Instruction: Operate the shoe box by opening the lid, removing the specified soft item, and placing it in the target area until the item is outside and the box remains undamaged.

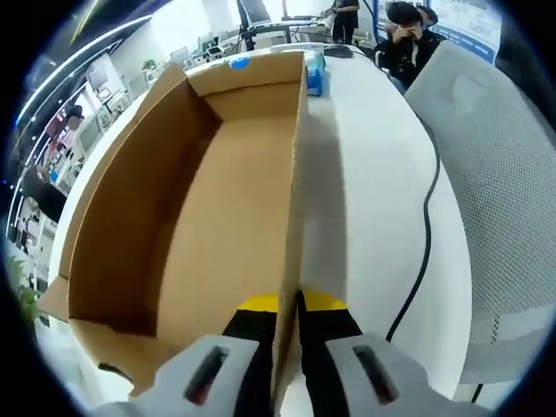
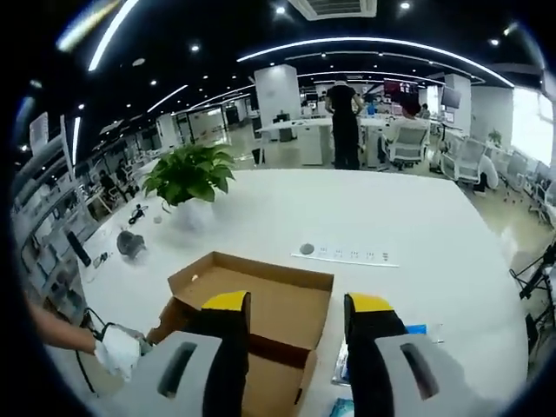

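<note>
— Where our left claw (image 1: 289, 306) stands, what do we record?

— We record its two yellow-tipped jaws pressed on the side wall of the open shoe box (image 1: 208, 217), one jaw inside the box and one outside, pinching the cardboard edge between them. In the left gripper view the wall runs straight away from the claw, and the box interior we can see holds nothing but bare brown cardboard.

— And the soft item?

— We cannot locate it in either view; we leave it unrecorded.

— What lies beyond the box on that side?

— We note the white surface (image 1: 365, 174) carrying the box, a black cable (image 1: 426, 226) trailing across it beside the box, and a small blue carton (image 1: 314, 74) touching or just beside the far corner of the box. A white mesh chair (image 1: 495, 174) stands at the surface's edge, and a seated person (image 1: 407, 39) is beyond it.

— Now the right claw (image 2: 298, 301)?

— We find it spread, its jaws well apart and holding nothing, hovering above the shoe box (image 2: 261, 321) with the flaps open below it. In the right gripper view a gloved hand (image 2: 117, 352) is near the box's lower left side.

— Farther out?

— We log a white power strip (image 2: 347, 255) on the surface past the box, a potted plant (image 2: 187, 178) to the left of it, and a standing person (image 2: 343, 122) in the office behind.
</note>
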